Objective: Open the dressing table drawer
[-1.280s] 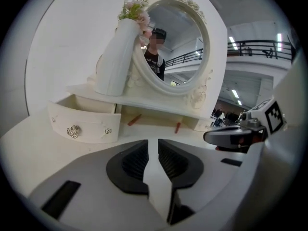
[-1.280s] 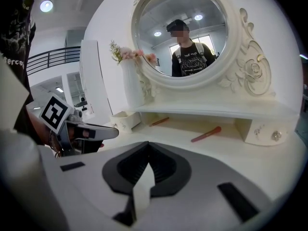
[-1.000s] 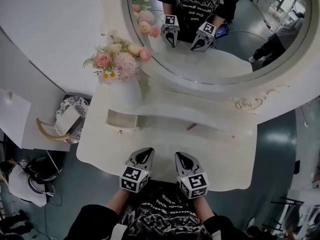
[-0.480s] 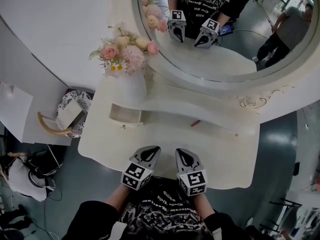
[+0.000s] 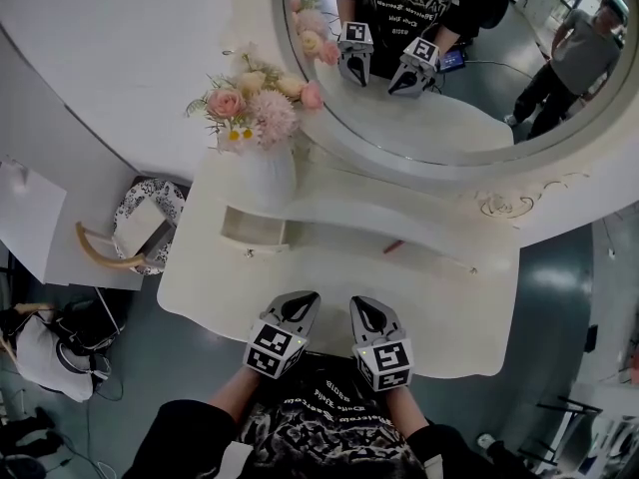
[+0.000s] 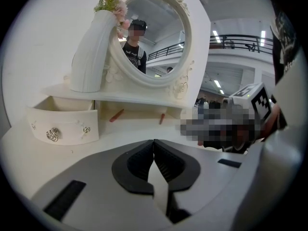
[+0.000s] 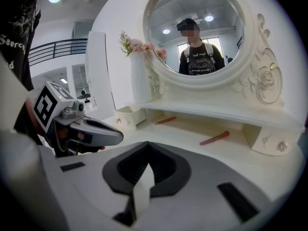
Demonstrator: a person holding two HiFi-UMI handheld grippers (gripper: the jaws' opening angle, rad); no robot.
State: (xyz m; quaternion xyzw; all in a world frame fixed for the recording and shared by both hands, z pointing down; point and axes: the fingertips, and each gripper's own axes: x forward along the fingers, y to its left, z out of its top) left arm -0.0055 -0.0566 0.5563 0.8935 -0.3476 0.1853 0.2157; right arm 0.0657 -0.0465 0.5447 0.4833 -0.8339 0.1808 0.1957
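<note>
The white dressing table (image 5: 329,287) has a small left drawer (image 5: 252,230) standing pulled out from under the shelf. In the left gripper view that drawer (image 6: 63,122) shows an open top and a metal knob (image 6: 53,134). The right drawer (image 7: 269,139) sits flush with its knob showing. My left gripper (image 5: 297,305) and right gripper (image 5: 363,313) hover side by side over the table's front edge, apart from the drawers. Both are shut with nothing between the jaws, as the left gripper (image 6: 154,146) and right gripper (image 7: 147,148) show in their own views.
A white vase of pink flowers (image 5: 262,173) stands on the shelf above the open drawer. A round mirror (image 5: 449,58) rises behind. Two red sticks (image 7: 215,138) (image 7: 165,121) lie under the shelf. A patterned bag (image 5: 140,230) sits on the floor at left.
The head view has shifted slightly, so the table sits a little further right in the frame. Both grippers stay shut at the table's front edge, and the left drawer stays pulled out.
</note>
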